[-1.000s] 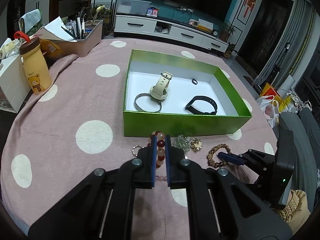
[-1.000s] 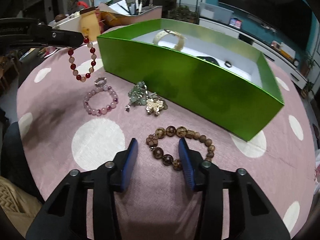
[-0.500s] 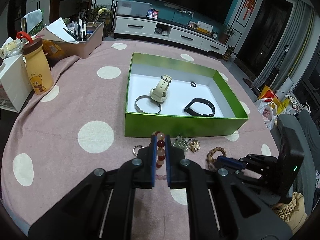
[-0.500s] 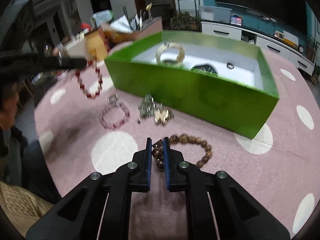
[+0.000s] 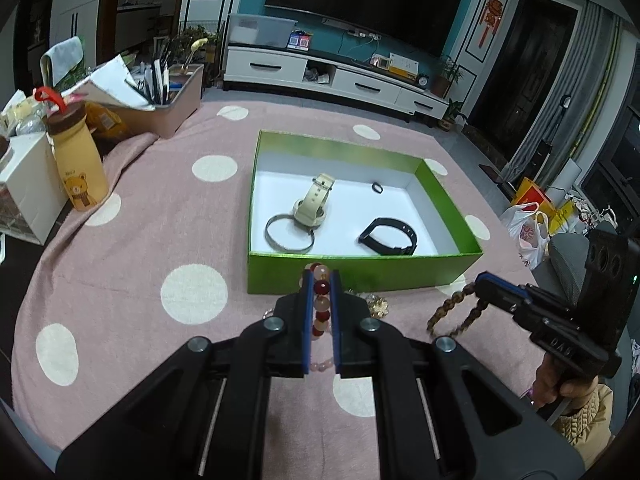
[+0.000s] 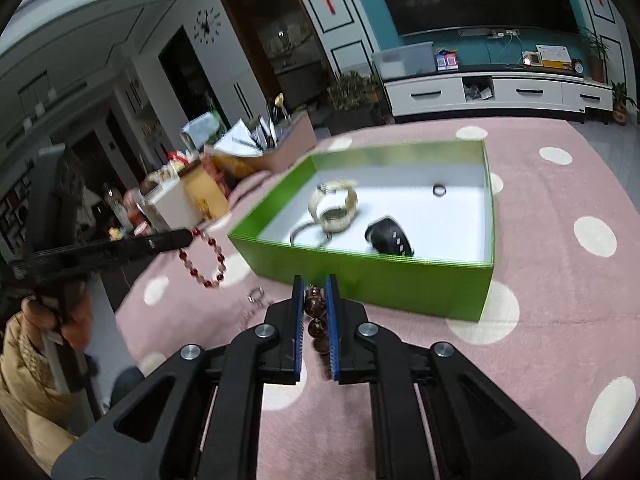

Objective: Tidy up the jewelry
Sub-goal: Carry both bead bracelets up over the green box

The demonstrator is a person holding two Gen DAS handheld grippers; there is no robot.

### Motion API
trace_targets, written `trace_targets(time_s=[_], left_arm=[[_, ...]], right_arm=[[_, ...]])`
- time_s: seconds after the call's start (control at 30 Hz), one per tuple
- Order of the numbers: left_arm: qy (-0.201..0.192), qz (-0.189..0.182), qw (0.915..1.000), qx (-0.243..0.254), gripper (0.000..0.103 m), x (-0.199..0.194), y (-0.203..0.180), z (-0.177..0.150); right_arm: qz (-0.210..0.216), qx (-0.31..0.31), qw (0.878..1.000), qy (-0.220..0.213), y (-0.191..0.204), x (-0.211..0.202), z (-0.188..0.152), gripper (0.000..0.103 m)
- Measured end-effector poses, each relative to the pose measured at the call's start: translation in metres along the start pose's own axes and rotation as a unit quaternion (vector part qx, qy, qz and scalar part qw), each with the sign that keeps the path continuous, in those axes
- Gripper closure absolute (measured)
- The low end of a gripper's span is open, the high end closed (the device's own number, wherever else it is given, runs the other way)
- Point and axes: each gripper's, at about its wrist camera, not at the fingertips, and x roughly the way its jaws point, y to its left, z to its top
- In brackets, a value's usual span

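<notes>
Jewelry is split between 1 green box (image 5: 360, 276) and the pink dotted surface (image 5: 152, 208). Inside the box lie a cream watch (image 5: 314, 204), a metal bangle (image 5: 289, 236), a black band (image 5: 390, 236) and a small dark ring (image 5: 377, 188). Left gripper (image 5: 320, 304): jaws closed on a red-and-pale bead bracelet (image 6: 204, 258), which hangs clear of the surface. Right gripper (image 6: 315, 320): jaws closed on a brown wooden bead bracelet (image 5: 456, 312), lifted off the surface just in front of the box's near wall. A gold trinket (image 5: 378, 305) lies on the surface beside the box.
</notes>
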Motion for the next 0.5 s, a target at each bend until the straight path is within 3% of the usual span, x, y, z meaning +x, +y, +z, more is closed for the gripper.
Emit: trace_targets(time_s=[0.5], left_arm=[[-0.013, -0.017, 0.9993, 0.031, 0.096, 0.01, -0.026, 0.047]], right_arm=[[-0.029, -0.001, 0.998, -0.064, -0.013, -0.03, 0.044, 0.093]])
